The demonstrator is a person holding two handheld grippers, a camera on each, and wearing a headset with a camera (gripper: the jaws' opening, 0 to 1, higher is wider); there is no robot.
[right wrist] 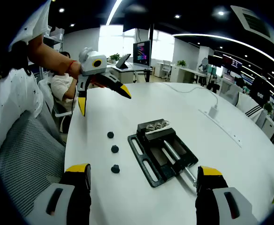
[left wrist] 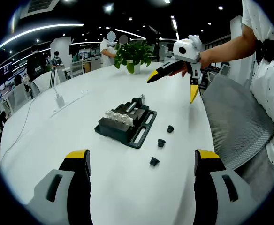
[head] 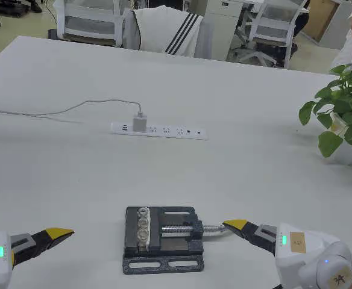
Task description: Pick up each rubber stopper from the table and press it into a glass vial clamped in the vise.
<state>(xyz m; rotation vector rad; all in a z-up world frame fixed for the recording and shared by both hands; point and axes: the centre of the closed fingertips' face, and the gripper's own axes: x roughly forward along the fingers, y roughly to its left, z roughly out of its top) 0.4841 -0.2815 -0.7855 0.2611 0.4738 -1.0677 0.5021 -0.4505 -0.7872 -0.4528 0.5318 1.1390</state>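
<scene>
**Head view**
- Desk: I see a white desk carrying all the work.
- Vise: a dark vise lies flat near the front edge, with its screw pointing right.
- Glass vials: a short row of glass vials stands clamped at the left end of the vise.
- Left gripper: the left gripper is low at the left, clear of the vise, with its yellow tip pointing toward it.
- Right gripper: the right gripper has its tip just beside the end of the screw. I cannot tell whether they touch.
- Background: a power strip has a white charger plugged in. A potted plant stands at the right edge.

**Left gripper view**
- Left fingers: the fingers stand wide apart with nothing between them.
- Rubber stoppers: three black rubber stoppers lie loose in a line on the desk. They sit beside the long side of the vise, between it and the desk edge, and none touches it.
- Right gripper: it is held above the far side of the desk, spread and empty.

**Right gripper view**
- Right fingers: the fingers are wide apart and grip nothing.
- Stoppers: they lie in a row to the left of the vise, each apart from the next.
- Left gripper: it is raised beyond the stoppers, spread and empty.
</scene>
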